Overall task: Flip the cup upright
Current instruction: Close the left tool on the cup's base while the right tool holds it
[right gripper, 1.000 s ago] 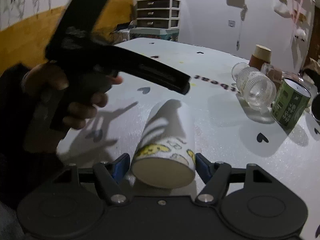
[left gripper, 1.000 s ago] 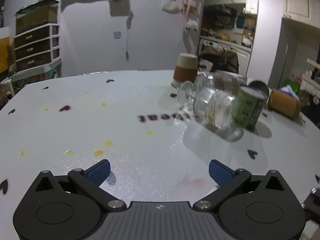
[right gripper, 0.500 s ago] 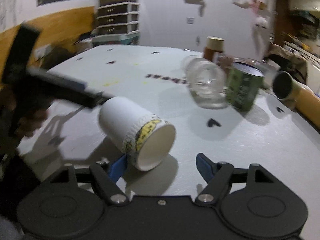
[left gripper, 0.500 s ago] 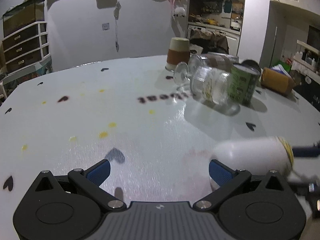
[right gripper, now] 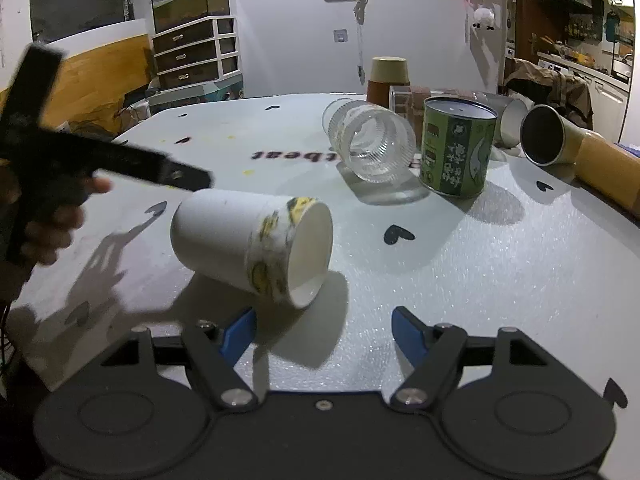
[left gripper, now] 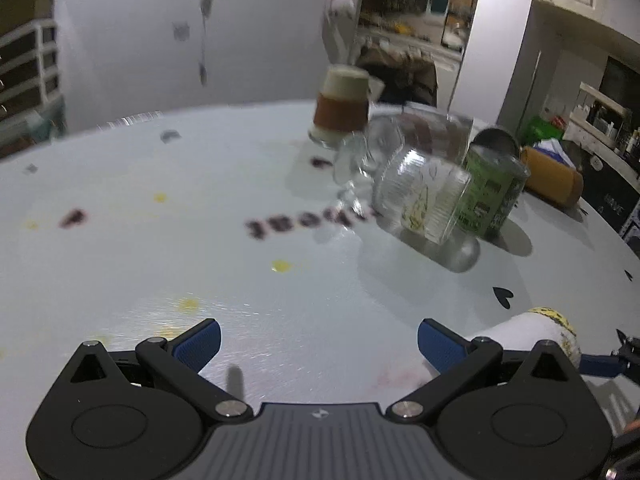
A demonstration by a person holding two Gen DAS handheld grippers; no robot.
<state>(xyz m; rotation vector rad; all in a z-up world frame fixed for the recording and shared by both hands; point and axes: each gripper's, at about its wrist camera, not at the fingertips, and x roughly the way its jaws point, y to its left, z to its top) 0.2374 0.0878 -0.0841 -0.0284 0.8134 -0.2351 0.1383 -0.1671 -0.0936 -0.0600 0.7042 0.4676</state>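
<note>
While both claws gape, paper cup (right gripper: 256, 246) lies sideways just beyond right claw (right gripper: 322, 330).

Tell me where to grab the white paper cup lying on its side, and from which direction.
Grip the white paper cup across its wall near the printed band, with the right tongs coming from the open-mouth side. It lies with its mouth toward them and its closed base pointing away, so the pads would likely straddle the round wall.
</note>
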